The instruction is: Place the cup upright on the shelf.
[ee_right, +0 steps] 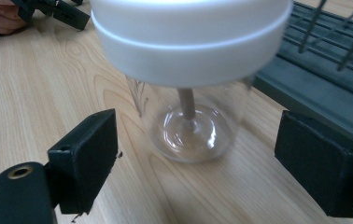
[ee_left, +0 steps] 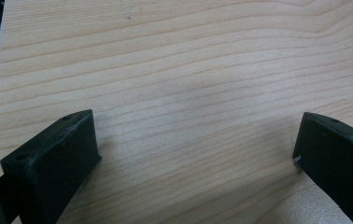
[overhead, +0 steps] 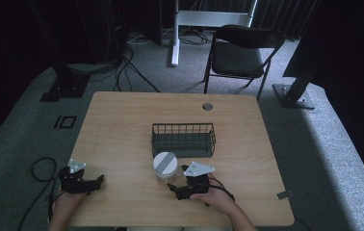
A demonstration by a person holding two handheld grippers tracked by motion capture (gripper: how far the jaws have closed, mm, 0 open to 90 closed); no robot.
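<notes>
Standing upright on the wooden counter (overhead: pixel 122 130), the clear jar (overhead: pixel 165 166) has a white lid (ee_right: pixel 191 37) with a grey band across its top in the high view. No brand, label or writing can be read on jar, lid or anything else. Jar sits near the middle of the counter, just near of the dark wire basket (overhead: pixel 184 139) and close to it; whether they touch cannot be told.

Right gripper (overhead: pixel 174 187) lies at the near edge, just near of the jar, held by the person's right hand (overhead: pixel 218 198). Its fingers (ee_right: pixel 83 158) stand spread wide, one on each side of the jar's base, with a gap to the glass on both sides; nothing gripped. A brownish stem shows inside the jar.

Left gripper (overhead: pixel 98 180) rests at the near left of the counter, well apart from the jar. Its fingers (ee_left: pixel 58 158) are spread wide over bare wood, holding nothing.
</notes>
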